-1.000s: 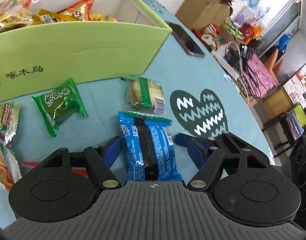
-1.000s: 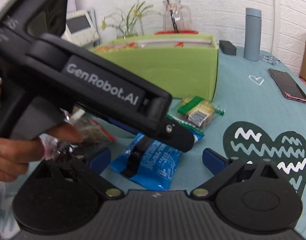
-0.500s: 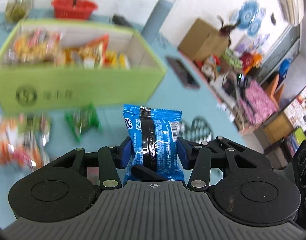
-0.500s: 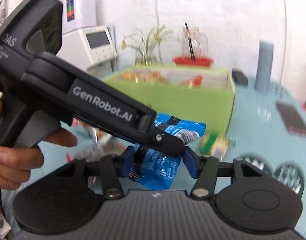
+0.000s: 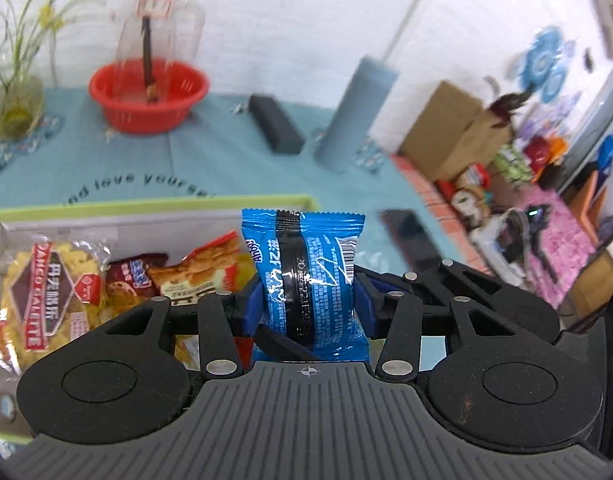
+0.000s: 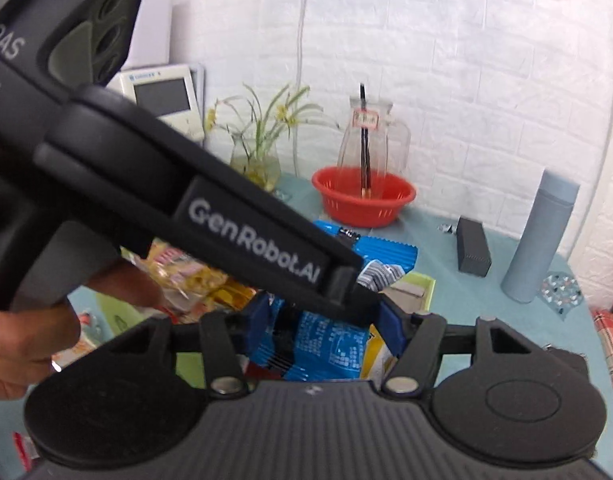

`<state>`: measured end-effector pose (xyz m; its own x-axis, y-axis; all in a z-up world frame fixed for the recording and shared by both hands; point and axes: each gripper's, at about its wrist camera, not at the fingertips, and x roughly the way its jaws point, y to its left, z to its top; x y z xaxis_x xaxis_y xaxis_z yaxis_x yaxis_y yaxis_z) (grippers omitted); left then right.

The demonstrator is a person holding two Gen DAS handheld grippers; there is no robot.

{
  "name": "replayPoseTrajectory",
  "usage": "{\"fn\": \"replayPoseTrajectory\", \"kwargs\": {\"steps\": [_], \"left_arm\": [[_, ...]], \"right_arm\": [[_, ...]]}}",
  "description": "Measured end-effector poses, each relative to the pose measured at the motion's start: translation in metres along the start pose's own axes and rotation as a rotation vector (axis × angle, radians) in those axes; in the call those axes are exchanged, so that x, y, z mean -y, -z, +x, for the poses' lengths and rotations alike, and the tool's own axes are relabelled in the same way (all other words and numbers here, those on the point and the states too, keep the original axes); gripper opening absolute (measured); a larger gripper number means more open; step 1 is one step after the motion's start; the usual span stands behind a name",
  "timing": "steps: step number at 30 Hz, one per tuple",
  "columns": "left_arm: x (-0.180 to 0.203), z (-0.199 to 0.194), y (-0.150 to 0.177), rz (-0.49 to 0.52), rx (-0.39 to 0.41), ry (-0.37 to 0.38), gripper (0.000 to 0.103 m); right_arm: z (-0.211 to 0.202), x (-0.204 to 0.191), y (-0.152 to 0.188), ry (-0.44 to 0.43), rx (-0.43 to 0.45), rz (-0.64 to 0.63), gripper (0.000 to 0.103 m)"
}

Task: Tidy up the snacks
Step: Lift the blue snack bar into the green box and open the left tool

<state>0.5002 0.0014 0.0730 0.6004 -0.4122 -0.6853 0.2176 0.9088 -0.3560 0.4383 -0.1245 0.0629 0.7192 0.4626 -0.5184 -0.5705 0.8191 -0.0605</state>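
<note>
A blue snack packet [image 5: 306, 264] stands upright between the blue pads of my left gripper [image 5: 308, 308], which is shut on it. It hangs above the near right part of the green box [image 5: 146, 202], where several snack bags lie. In the right wrist view the left gripper [image 6: 346, 292] reaches in from the left with the same packet [image 6: 330, 344]. My right gripper [image 6: 326, 324] flanks the packet's lower part. Its jaws are opening, and a sliver of yellow shows between the packet and the right pad.
Beyond the box on the teal cloth stand a red basket [image 5: 146, 96], a black case [image 5: 276, 124], a grey flask [image 5: 354, 112] and a glass vase [image 5: 14, 96]. A phone [image 5: 410, 236] lies right of the box. A person's hand [image 6: 26, 340] grips the left tool.
Both grippers closed around the blue packet that lay on the table, then lifted it. It now hangs over the green box, and both views have tilted up toward the back wall.
</note>
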Motion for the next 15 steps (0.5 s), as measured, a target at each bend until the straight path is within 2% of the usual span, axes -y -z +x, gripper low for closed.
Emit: {"fn": "replayPoseTrajectory", "kwargs": {"steps": [3, 4, 5, 7, 9, 11, 13, 15], "left_arm": [[-0.009, 0.021, 0.005, 0.002, -0.027, -0.023, 0.028], [-0.013, 0.025, 0.008, 0.000, -0.029, -0.026, 0.031], [-0.013, 0.026, 0.011, 0.001, -0.023, -0.018, 0.037], [-0.013, 0.019, 0.015, -0.006, -0.006, 0.005, 0.046], [-0.007, -0.001, 0.019, 0.009, 0.045, 0.025, 0.051], [0.003, -0.030, 0.026, 0.038, 0.112, 0.030, 0.062], [0.011, -0.063, 0.040, 0.061, 0.188, 0.043, 0.069], [0.016, -0.092, 0.060, 0.073, 0.235, 0.061, 0.070]], "right_arm": [[0.028, 0.005, 0.009, -0.024, -0.055, -0.003, 0.067], [0.033, 0.006, 0.012, -0.030, -0.065, -0.004, 0.067], [0.039, 0.005, 0.011, -0.033, -0.068, -0.001, 0.068], [0.039, 0.008, 0.014, -0.034, -0.053, 0.016, 0.080], [0.024, 0.008, 0.016, -0.015, -0.019, 0.018, 0.085], [-0.003, 0.004, 0.019, 0.017, 0.047, 0.001, 0.094], [-0.037, -0.006, 0.024, 0.032, 0.111, -0.008, 0.093], [-0.067, -0.017, 0.032, 0.023, 0.150, -0.003, 0.093]]}}
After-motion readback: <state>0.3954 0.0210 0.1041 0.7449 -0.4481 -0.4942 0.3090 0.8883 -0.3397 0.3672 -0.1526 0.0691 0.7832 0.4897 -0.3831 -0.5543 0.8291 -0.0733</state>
